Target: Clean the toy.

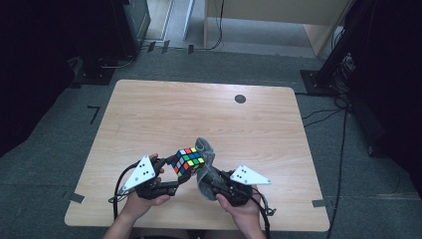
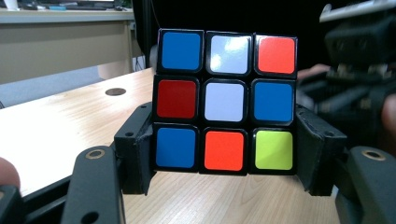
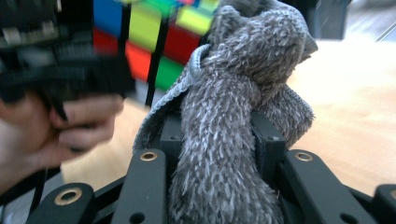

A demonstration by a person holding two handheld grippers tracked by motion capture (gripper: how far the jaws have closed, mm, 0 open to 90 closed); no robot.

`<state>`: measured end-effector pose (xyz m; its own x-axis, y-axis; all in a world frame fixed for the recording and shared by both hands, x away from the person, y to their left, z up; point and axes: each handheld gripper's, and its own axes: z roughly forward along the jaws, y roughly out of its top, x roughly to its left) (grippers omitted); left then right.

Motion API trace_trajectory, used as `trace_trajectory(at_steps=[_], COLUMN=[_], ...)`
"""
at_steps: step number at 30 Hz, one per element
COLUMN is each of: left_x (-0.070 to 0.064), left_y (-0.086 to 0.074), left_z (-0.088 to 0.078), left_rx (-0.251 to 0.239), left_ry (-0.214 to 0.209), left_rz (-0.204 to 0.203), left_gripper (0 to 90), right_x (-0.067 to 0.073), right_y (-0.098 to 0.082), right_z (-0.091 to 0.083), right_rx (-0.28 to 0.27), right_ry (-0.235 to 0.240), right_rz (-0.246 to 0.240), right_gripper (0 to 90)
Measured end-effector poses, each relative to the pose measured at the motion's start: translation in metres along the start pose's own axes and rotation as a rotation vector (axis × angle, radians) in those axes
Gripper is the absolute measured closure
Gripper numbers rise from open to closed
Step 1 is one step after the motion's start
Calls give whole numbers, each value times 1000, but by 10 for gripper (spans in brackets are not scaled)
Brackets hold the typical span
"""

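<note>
We see a puzzle cube (image 1: 187, 161) held up above the near middle of the table (image 1: 149, 114), a black plastic body with glossy square stickers in a three-by-three grid on each face. In the left gripper view the face towards us reads blue, white, orange along the top, red, white, blue across the middle, and blue, orange, yellow-green along the bottom, each sticker with rounded corners and a slight sheen. The left gripper (image 2: 224, 161) is clenched on the cube: its two blocky matt-black jaws press against the cube's lower left and right sides. In the high view the cube sits tilted, with one corner pointing down.

Just right of the cube, touching its right side, is a grey cloth (image 1: 206, 167), a shaggy, fuzzy fabric with a smoother stitched hem along one edge. It is bunched into a soft upright wad. The right gripper (image 3: 219, 140) grasps this cloth, its black jaws pinching the wad from both sides, and the cloth's top folds over against the cube.

We see a hand behind each gripper at the near edge, and a grey three-cornered plate with black dots on top of each. The table is pale wood-grain laminate with rounded corners and a small dark round cap (image 1: 240, 98) near its far edge. Grey carpet (image 1: 59, 139) surrounds it.
</note>
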<state>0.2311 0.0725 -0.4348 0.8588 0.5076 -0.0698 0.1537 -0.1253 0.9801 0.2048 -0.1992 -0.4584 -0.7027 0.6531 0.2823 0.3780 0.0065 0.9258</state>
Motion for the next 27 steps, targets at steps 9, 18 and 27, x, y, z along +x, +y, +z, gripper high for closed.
trace_trajectory(at_steps=[9, 18, 27], left_x=[3, 3, 5], left_y=[1, 2, 3], left_z=[-3, -4, -6], left_rx=[-4, -16, -24], left_ry=[6, 7, 7], left_rz=[-12, -22, -33], left_gripper=[343, 343, 343], right_x=[-3, 7, -1], right_y=[9, -9, 7], right_z=[-11, 12, -6], right_rx=[-74, 66, -61], right_ry=[-58, 18, -14], right_rz=[0, -24, -14], right_gripper=[649, 647, 644])
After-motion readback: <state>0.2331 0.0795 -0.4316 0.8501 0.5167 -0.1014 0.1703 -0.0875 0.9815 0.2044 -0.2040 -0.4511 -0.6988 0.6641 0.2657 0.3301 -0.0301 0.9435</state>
